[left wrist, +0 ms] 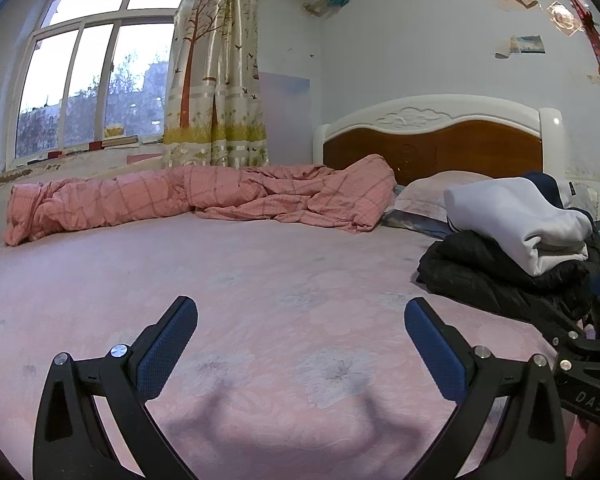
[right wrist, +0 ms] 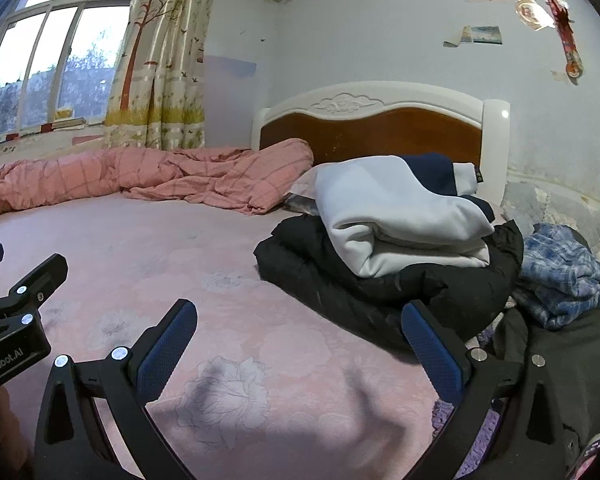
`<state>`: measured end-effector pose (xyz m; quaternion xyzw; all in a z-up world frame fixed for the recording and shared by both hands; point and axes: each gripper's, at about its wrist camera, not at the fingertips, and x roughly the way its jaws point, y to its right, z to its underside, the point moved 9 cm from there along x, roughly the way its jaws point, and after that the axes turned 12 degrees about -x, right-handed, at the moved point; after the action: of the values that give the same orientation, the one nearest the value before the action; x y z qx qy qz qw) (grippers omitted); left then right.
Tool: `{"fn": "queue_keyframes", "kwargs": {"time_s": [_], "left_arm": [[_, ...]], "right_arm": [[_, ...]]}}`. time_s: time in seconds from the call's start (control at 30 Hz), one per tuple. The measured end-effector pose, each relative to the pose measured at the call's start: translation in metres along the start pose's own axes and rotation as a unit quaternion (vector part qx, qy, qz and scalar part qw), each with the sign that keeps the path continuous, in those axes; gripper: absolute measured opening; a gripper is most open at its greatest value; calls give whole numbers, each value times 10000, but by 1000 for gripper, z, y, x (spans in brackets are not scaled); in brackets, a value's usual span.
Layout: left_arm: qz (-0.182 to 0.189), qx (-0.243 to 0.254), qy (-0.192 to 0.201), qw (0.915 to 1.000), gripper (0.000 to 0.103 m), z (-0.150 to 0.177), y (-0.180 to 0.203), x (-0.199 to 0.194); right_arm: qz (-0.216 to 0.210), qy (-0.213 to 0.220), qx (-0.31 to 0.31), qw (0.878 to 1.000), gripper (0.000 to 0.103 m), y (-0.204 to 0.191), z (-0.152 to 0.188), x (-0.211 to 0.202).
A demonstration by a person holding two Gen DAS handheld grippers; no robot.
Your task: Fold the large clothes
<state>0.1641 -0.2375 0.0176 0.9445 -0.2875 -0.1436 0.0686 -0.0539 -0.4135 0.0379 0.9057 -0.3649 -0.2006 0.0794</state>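
A pile of clothes lies at the right of the pink bed (left wrist: 260, 280): a folded white and navy garment (right wrist: 396, 216) on top of a black jacket (right wrist: 340, 280), with a blue patterned garment (right wrist: 560, 276) and a dark garment (right wrist: 572, 360) further right. The pile also shows in the left wrist view, white garment (left wrist: 516, 220) over black jacket (left wrist: 492, 280). My left gripper (left wrist: 300, 312) is open and empty above the bare sheet. My right gripper (right wrist: 300, 316) is open and empty just in front of the black jacket. The left gripper's body (right wrist: 16, 320) shows at the left edge.
A crumpled pink checked duvet (left wrist: 200, 196) lies along the far side of the bed. A pillow (left wrist: 424, 196) rests by the wood and white headboard (left wrist: 432, 136). A window (left wrist: 88, 72) and patterned curtain (left wrist: 216, 72) stand behind the bed. A purple cloth (right wrist: 480, 440) lies near my right gripper.
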Motion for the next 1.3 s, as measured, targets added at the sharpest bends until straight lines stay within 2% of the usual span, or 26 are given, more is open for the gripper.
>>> {"fn": "queue_keyframes", "kwargs": {"time_s": [0.77,1.3], "left_arm": [[-101,-127,-99,9998,103,1,-6,5],[-112,-77,-71,9999,103,1,-8,4]], "right_arm": [[140,186,83,9997,103,-3,1,-3],[169,131,75,9997,103,-5,7,-6]]}}
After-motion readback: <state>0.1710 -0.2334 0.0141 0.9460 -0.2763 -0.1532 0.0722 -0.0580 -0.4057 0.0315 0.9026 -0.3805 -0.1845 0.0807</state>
